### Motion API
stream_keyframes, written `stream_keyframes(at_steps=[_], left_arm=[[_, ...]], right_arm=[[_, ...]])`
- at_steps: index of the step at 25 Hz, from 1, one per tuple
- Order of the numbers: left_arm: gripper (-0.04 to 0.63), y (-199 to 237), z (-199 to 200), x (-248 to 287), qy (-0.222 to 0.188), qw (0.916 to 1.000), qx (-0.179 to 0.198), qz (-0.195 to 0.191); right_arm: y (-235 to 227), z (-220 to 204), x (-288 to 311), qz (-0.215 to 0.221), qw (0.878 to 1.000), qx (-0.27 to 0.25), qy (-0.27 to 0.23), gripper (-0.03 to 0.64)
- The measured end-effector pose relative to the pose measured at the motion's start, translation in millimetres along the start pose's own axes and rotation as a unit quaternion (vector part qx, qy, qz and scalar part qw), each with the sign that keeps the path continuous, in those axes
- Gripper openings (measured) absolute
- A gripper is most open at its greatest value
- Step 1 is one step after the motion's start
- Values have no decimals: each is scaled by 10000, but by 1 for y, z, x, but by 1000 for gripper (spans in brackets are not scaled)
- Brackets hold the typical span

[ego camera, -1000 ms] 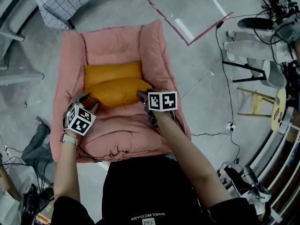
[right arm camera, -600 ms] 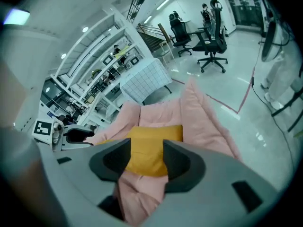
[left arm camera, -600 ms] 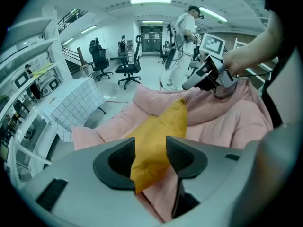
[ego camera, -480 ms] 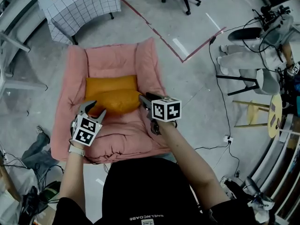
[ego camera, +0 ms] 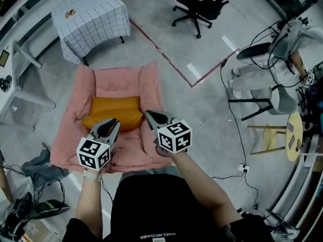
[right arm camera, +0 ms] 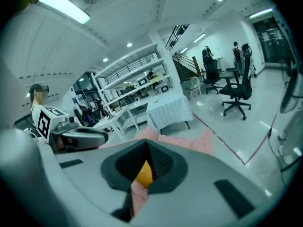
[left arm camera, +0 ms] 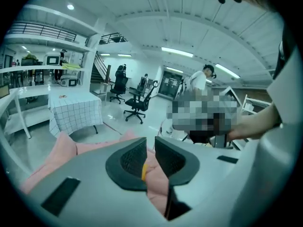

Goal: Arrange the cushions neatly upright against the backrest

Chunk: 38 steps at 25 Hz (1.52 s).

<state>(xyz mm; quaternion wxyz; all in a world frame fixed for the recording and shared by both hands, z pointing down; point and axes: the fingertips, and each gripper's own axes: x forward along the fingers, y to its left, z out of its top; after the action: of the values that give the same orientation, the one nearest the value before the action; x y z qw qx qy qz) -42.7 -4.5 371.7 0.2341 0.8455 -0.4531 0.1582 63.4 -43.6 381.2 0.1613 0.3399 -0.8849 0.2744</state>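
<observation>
Hovering over the pink padded armchair (ego camera: 68, 135), both forearms stretch forward. The left gripper (ego camera: 114, 123) has just been closing to a slim, empty gap; the right gripper (ego camera: 148, 114) has just closed fully, empty. Orange fabric cushions (ego camera: 113, 112) rest against the backrest (ego camera: 118, 78).

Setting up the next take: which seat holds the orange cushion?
The pink armchair nearest the person; the orange cushion sits on it. The black office chair and yellow stool have none.
</observation>
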Motion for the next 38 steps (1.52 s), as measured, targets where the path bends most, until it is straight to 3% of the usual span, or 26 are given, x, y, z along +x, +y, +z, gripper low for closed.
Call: stream_keyframes(at_steps=[5,11,18,25,38], left_arm=[[20,-64,24,-16,-533,9984,-173,37],[14,-128,54,-34,-1194,9928,-40,82],[12,-185,84,-58,-1582,9861,503,-97],[12,-194,107,-72,-1710,9819,780,-211],[12,-186,149,-90,-2059,9726,950,-520]], right_arm=[[16,19,-56,228,9986,-170,-454,9],[25,38,-118,458,9921,-615,-989,9],[43,56,-174,508,9842,-836,-1473,9],[64,82,-203,392,9761,-1020,-1878,9],[87,124,-215,255,9634,-1345,-2305,9]])
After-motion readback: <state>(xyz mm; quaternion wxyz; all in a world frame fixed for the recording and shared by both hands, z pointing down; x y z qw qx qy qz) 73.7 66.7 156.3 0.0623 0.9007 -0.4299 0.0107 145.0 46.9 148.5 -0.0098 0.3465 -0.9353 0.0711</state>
